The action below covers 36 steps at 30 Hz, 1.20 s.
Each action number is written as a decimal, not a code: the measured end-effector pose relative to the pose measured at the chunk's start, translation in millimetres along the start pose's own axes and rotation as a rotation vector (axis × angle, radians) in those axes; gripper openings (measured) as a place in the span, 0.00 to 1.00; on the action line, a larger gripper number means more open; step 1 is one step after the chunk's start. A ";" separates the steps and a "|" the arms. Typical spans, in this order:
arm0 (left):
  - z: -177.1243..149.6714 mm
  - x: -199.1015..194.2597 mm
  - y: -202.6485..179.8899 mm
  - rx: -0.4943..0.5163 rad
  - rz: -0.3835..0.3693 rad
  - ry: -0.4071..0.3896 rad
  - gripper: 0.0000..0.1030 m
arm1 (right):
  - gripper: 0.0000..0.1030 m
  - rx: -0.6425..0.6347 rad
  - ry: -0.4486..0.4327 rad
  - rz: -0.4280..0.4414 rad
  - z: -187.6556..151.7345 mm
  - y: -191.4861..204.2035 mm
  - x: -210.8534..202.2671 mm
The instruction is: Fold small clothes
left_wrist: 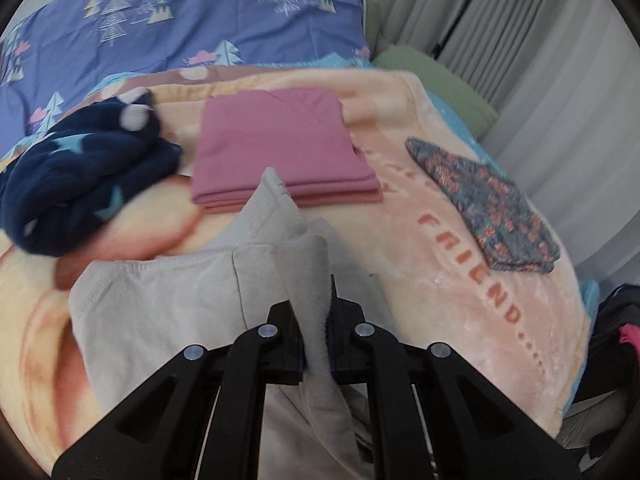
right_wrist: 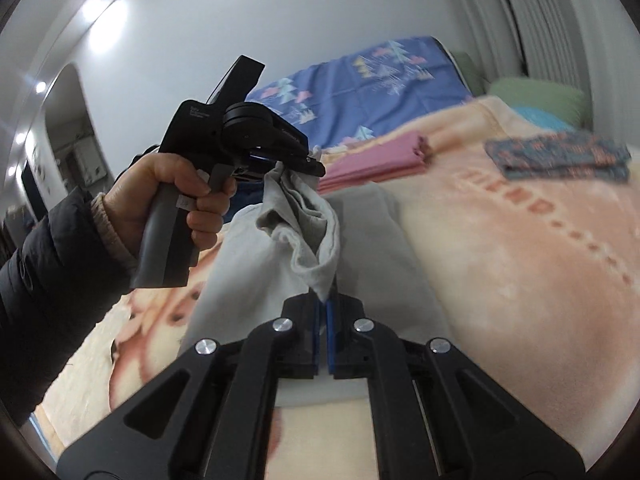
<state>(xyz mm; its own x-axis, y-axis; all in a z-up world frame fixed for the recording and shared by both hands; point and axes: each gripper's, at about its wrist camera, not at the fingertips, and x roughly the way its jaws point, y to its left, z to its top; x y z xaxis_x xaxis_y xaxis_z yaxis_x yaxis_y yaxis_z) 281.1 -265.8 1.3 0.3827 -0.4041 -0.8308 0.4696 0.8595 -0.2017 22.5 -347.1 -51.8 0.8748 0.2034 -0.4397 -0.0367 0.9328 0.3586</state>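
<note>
both jaws are clamped on the grey garment [left_wrist: 192, 304]: left gripper [left_wrist: 316, 328] and right gripper [right_wrist: 324, 300] pinch neighbouring edges, its body trailing onto the bed [left_wrist: 460, 280] below

The peach blanket [left_wrist: 460, 240] carries large orange-red capitals reading "FRIEND" followed by a row of dots, running down its right side in the left wrist view. In the right wrist view the same word is blurred, with only its last letters and the dots legible. Small pale print sits on the black body of the left gripper [right_wrist: 316, 166], too small to read.
</note>
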 end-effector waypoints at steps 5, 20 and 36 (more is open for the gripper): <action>-1.8 39.5 -26.2 0.083 0.083 0.056 0.07 | 0.02 0.151 0.058 0.058 -9.4 -38.6 10.1; -8.0 -8.0 -62.4 0.178 0.052 -0.149 0.37 | 0.02 0.265 0.087 0.122 -13.9 -58.2 15.1; -222.2 -110.8 20.1 0.285 0.160 -0.091 0.59 | 0.31 0.334 0.203 0.158 -13.6 -70.0 32.9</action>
<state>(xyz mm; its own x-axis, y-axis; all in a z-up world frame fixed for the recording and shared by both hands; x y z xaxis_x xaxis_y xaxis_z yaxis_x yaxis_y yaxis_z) 71.3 -134.2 -26.0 0.5329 -0.3082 -0.7881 0.5963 0.7975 0.0913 47.3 -401.7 -102.5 0.7566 0.4218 -0.4997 0.0255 0.7446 0.6671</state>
